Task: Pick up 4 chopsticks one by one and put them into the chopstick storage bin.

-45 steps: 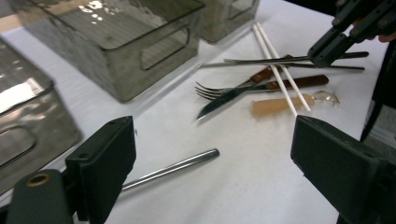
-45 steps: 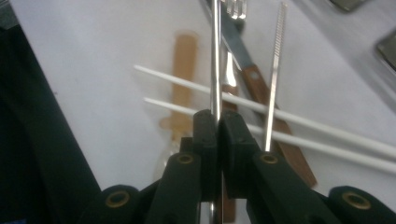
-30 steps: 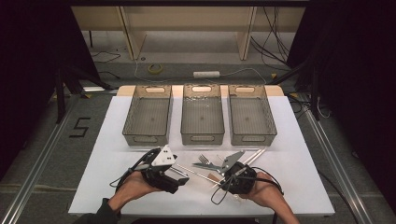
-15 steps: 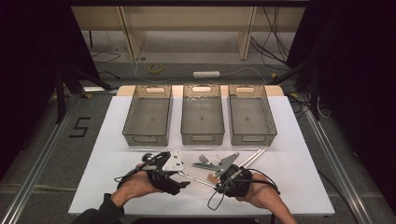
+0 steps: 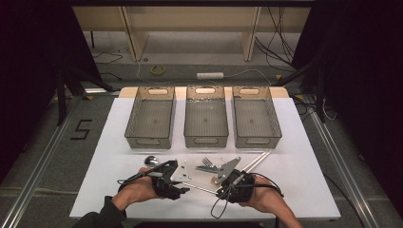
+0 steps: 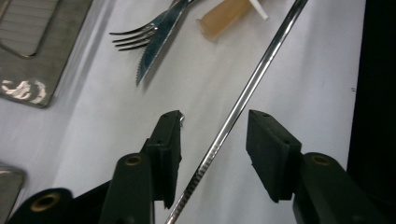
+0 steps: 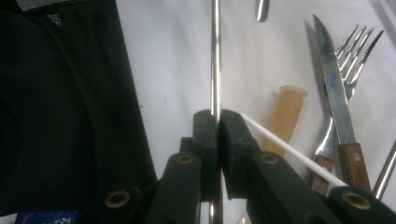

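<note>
Right gripper view shows our right gripper (image 7: 218, 122) with its black jaws pressed together on a thin, polished steel chopstick (image 7: 215, 56) that runs straight away from us over the white table (image 7: 177, 56). Our left gripper (image 6: 215, 140) straddles the ribbed end of that same rod (image 6: 243, 100); its jaws have just been closing, but a gap remains on both sides, so the pads do not yet grip. We judge the main risk to be a slip: the steel is smooth and narrow, and if the left jaws close off-centre they may roll or lever it out of the right pinch. Just beyond lie an amber plastic tube (image 7: 287, 119), a wooden-handled serrated knife (image 7: 334, 88) and a steel fork (image 7: 357, 51); a swinging rod could knock them. Farther off stand three grey plastic bins (image 5: 205, 118), well apart from our hands.
</note>
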`<state>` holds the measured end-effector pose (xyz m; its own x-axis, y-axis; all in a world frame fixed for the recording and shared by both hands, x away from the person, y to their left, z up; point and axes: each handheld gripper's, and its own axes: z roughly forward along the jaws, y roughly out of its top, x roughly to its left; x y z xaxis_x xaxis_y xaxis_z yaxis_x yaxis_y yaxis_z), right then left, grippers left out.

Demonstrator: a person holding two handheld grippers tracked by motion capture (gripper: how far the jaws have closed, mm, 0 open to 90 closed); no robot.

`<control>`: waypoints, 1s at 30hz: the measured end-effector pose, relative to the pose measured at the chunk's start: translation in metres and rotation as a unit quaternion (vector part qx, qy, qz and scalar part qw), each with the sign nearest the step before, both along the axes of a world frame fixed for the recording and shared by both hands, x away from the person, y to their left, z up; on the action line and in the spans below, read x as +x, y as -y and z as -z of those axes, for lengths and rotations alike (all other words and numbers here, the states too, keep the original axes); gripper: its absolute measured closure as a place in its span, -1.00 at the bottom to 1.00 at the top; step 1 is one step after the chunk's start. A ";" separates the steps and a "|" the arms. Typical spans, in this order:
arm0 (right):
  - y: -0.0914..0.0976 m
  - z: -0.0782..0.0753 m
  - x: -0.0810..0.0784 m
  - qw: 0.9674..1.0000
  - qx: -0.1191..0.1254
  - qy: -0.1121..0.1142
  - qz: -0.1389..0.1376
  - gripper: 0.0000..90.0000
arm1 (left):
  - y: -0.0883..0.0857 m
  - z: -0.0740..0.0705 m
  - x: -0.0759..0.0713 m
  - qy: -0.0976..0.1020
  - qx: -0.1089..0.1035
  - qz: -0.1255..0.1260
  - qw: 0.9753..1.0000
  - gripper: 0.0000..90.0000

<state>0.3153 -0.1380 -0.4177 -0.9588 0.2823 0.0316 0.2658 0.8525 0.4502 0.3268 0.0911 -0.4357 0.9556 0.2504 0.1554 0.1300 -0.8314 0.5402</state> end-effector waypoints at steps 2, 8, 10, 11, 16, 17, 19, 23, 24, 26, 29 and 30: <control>-0.001 0.001 0.000 1.000 -0.001 0.001 -0.007 0.91 | 0.001 0.001 -0.001 -0.003 0.006 0.011 1.000 0.33; -0.003 0.001 -0.002 1.000 -0.002 0.000 -0.017 0.91 | 0.003 0.002 -0.003 -0.013 0.012 0.024 1.000 0.54; -0.003 0.001 -0.003 1.000 -0.004 -0.002 -0.019 0.91 | 0.003 0.002 -0.003 -0.014 0.014 0.026 0.999 0.61; -0.003 0.001 -0.003 1.000 -0.004 -0.001 -0.021 0.91 | 0.003 0.003 -0.003 -0.018 0.015 0.030 0.999 0.63; -0.002 0.002 -0.002 0.999 -0.005 -0.002 -0.040 0.90 | 0.005 0.003 -0.007 -0.017 0.025 0.056 0.998 0.73; -0.001 0.003 -0.003 0.999 -0.004 -0.001 -0.041 0.90 | 0.005 0.003 -0.008 -0.018 0.030 0.065 0.997 0.75; 0.000 0.003 -0.003 0.999 -0.007 -0.005 -0.044 0.87 | 0.006 0.004 -0.010 -0.022 0.032 0.082 0.996 0.79; 0.008 0.002 0.004 1.000 0.006 -0.009 -0.020 0.68 | 0.009 0.007 -0.014 -0.033 0.032 0.095 0.994 0.91; 0.011 0.002 0.007 1.000 0.011 -0.019 -0.011 0.53 | 0.008 0.007 -0.013 -0.032 0.034 0.093 0.995 0.91; 0.018 0.000 0.010 0.999 0.020 -0.028 -0.001 0.28 | 0.005 0.008 -0.011 -0.032 0.033 0.086 0.995 0.91; 0.028 -0.005 0.013 0.998 0.047 -0.025 0.015 0.03 | 0.002 0.006 -0.008 -0.030 0.029 0.072 0.997 0.91; 0.031 -0.007 0.014 0.998 0.055 -0.020 0.025 -0.02 | 0.001 0.006 -0.008 -0.032 0.023 0.064 0.997 0.91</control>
